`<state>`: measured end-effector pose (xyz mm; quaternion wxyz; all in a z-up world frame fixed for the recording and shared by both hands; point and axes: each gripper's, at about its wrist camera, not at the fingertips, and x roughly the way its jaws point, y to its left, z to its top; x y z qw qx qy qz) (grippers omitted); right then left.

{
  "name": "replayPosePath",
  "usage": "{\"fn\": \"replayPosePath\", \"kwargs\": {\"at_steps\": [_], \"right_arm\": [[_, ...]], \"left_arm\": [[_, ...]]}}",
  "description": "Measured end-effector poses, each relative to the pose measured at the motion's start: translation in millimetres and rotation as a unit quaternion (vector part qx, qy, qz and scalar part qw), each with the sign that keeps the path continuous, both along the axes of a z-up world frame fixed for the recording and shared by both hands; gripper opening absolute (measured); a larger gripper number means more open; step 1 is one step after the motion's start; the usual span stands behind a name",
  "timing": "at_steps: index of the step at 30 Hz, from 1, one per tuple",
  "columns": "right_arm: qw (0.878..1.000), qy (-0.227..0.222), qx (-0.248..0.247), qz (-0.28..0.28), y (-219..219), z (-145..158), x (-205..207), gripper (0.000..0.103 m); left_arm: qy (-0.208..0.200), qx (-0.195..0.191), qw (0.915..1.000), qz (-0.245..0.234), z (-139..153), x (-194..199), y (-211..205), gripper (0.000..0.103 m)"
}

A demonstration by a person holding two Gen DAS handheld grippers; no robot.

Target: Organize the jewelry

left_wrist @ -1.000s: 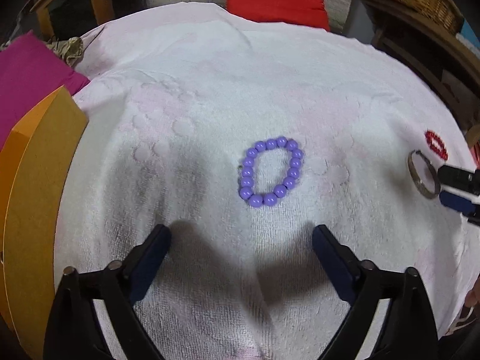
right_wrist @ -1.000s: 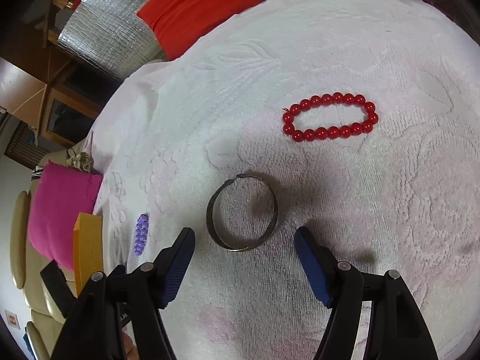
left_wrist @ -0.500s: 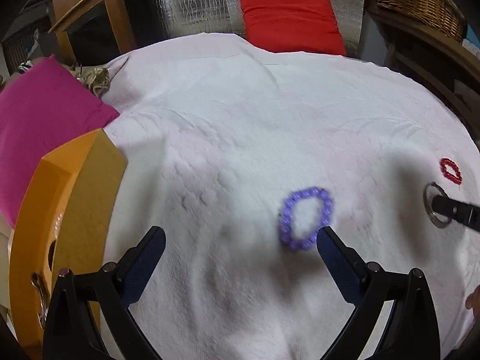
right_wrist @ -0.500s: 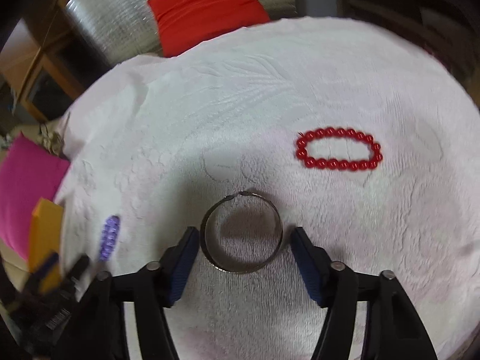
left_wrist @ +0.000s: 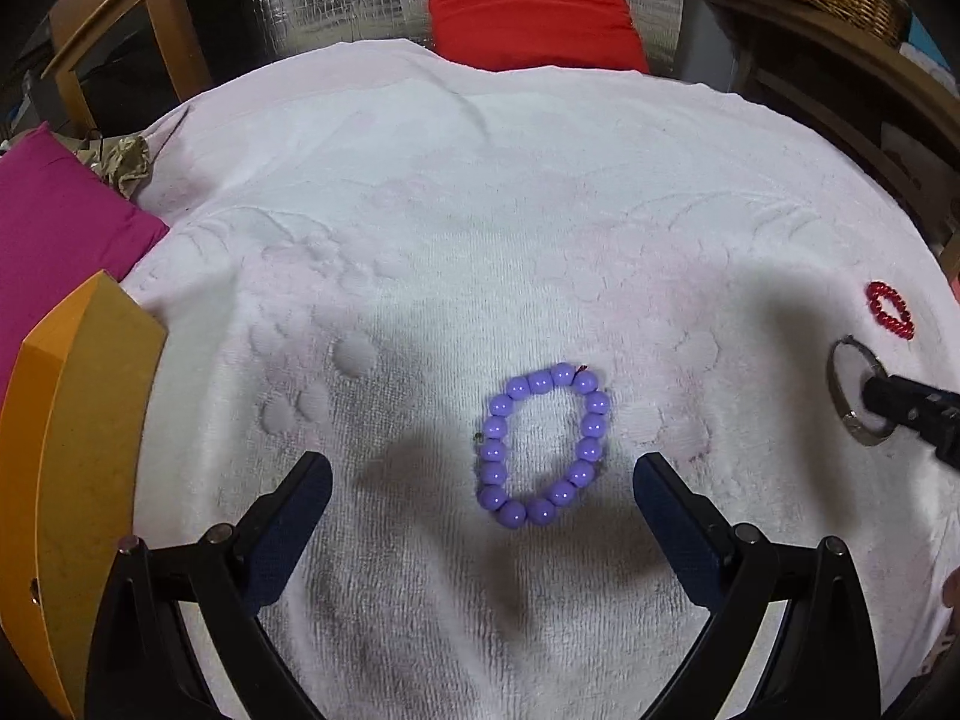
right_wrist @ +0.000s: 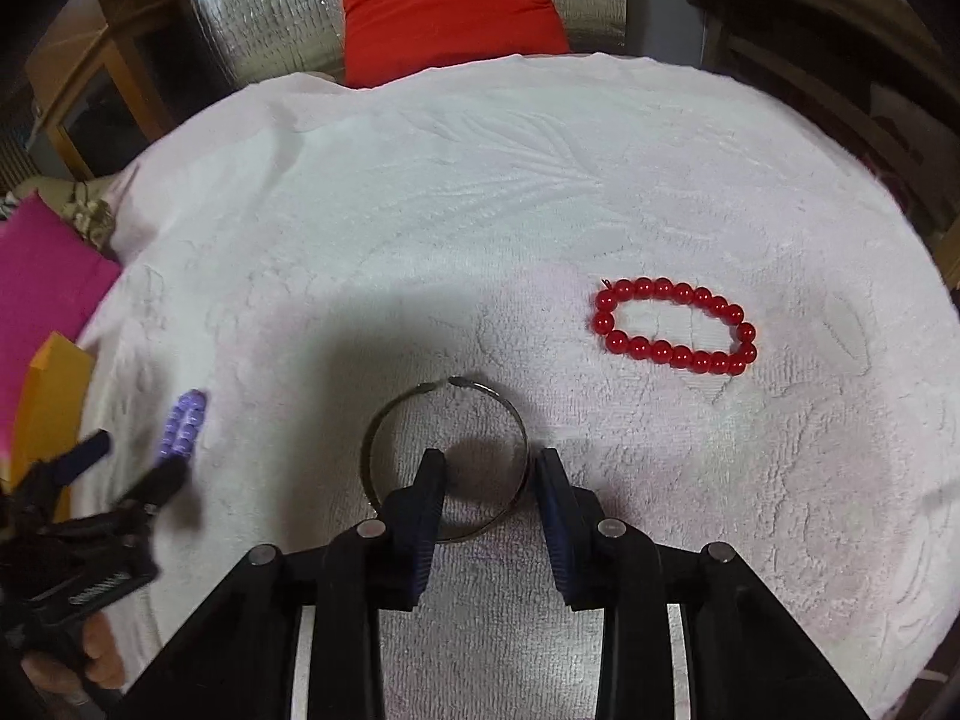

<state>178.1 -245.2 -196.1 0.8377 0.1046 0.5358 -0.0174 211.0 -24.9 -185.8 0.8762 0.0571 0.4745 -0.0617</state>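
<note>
Nothing sorted yet: all 3 pcs lie on the white towel (right_wrist: 600, 180).

Right gripper (right_wrist: 489, 468) has just been closing, one finger inside the metal bangle (right_wrist: 384, 426) near the towel's near edge, one outside its right side; can't tell if the pads bite yet.

Left gripper (left_wrist: 480, 474) gapes wide, empty, purple bead bracelet (left_wrist: 543, 441) between its tips.

Red bead bracelet (right_wrist: 675, 326) lies untouched towards the right edge. Orange box (left_wrist: 78, 450) waits at the left edge.

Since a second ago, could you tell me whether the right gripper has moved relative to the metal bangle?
Yes. The right gripper has advanced over the metal bangle lying on the white towel; its closing jaws now straddle the bangle's right rim.
</note>
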Motion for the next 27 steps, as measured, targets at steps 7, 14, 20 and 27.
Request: {"fn": "replayPosePath", "kwargs": {"at_steps": [7,14,20,27], "right_arm": [[0.994,-0.006,0.107,-0.028,-31.4,5.5,1.4,0.04],[0.998,-0.014,0.066,-0.003,4.3,8.7,3.2,0.067],[0.999,-0.007,-0.042,0.028,32.6,-5.7,5.7,0.067],[0.991,-0.025,-0.116,0.06,53.8,-9.7,0.9,0.064]], "left_arm": [[-0.001,-0.03,0.9988,-0.039,1.5,-4.1,-12.0,0.042],[-0.007,-0.066,0.9957,-0.064,8.4,-14.1,-7.6,0.014],[-0.016,-0.086,0.9942,-0.061,19.7,-21.0,15.1,0.012],[-0.024,-0.092,0.9938,-0.058,25.9,-28.1,27.2,0.012]]}}
